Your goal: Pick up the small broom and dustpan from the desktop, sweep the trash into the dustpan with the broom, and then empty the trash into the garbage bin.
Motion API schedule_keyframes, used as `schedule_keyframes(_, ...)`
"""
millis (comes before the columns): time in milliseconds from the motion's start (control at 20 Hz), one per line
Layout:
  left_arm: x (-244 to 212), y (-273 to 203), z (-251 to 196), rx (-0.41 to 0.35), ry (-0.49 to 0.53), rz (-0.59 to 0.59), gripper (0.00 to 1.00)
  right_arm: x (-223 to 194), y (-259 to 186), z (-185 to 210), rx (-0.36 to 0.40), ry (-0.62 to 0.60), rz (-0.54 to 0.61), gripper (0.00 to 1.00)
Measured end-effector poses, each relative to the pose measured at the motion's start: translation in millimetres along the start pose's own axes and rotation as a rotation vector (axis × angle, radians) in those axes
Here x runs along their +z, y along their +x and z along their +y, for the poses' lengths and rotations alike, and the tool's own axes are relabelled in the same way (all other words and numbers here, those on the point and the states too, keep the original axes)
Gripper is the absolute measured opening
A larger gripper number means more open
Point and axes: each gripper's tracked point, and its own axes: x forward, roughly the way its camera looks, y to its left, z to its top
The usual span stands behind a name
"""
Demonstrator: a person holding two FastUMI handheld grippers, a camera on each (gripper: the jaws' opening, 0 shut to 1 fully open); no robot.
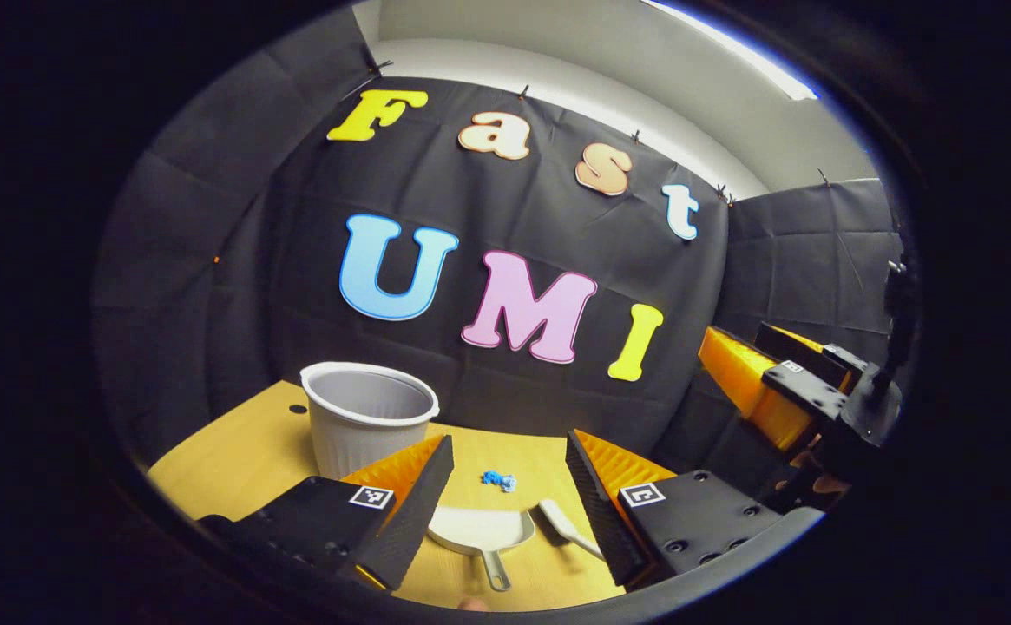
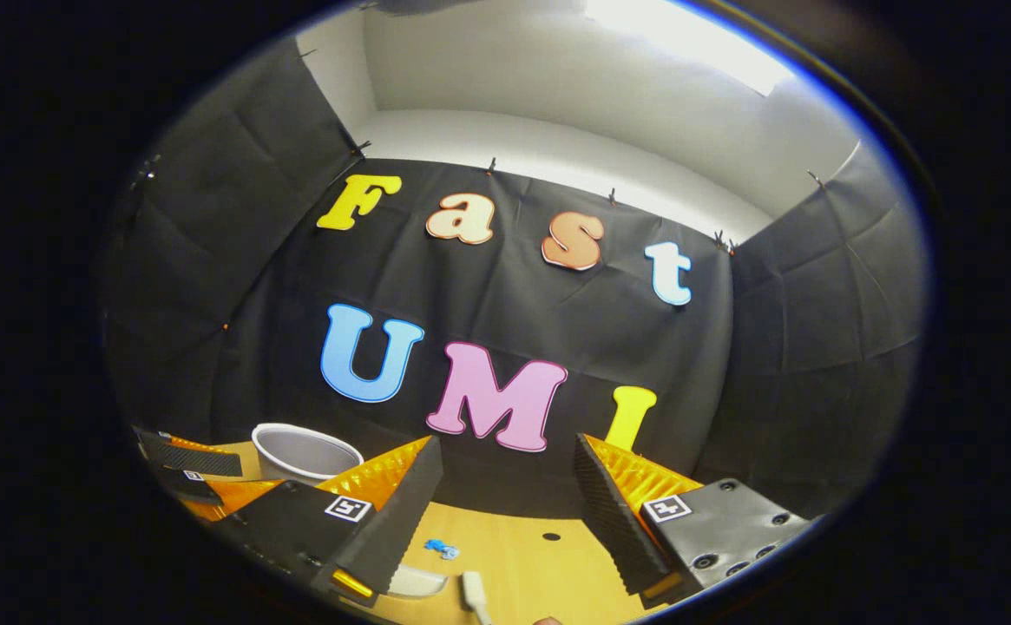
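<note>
Two grippers hang above a smooth, yellowish wood counter [image 1: 245, 451], neither holding anything. The counter is the largest thing here, flat and matte, with a small dark round hole showing in its top in each view.

Next in size is the bin [image 1: 368, 425], a pale grey plastic tub, round and tapering downward, with a rolled rim; it stands upright at the counter's far left, close to the black cloth wall. In the right gripper view the bin [image 2: 305, 451] sits beyond that gripper's left finger.

The left gripper [image 1: 509, 477] has its jaws spread wide, ribbed wedge-shaped fingers well apart, with the task's things lying on the counter between and below them. The right gripper [image 2: 509, 503] is likewise spread wide and grips nothing; it also appears off to the right in the left gripper view, raised above the counter.

The dustpan [image 1: 481, 531] is a shallow white plastic scoop with a short grey handle pointing toward the camera, lying flat. Just to its right lies the broom [image 1: 564, 525], small, white and slim, set at a slant and apart from the pan.

Smallest is the trash [image 1: 499, 480], a crumpled blue scrap just beyond the pan's mouth.
</note>
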Motion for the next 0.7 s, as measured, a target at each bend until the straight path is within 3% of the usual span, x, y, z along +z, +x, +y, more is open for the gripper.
schedule_keyframes(250,-75.7,57.1,6.7,0.049,-0.080,0.287,0.78,-35.4,20.0,-26.8,-0.019,0.030,0.051,0.96)
schedule_keyframes(450,-163.2,79.8,4.3,0.101,-0.070,0.648,0.80,-68.7,39.1,-35.6,0.023,0.005,0.081,0.97)
schedule_keyframes(550,-197.4,92.4,3.7,0.125,-0.097,0.753,0.80,-95.5,44.9,-39.8,0.048,0.016,0.134,0.97)
schedule_keyframes(700,-226.1,107.6,9.1,0.184,-0.055,0.883,0.80,-123.5,51.3,-39.9,0.086,0.026,0.186,0.96)
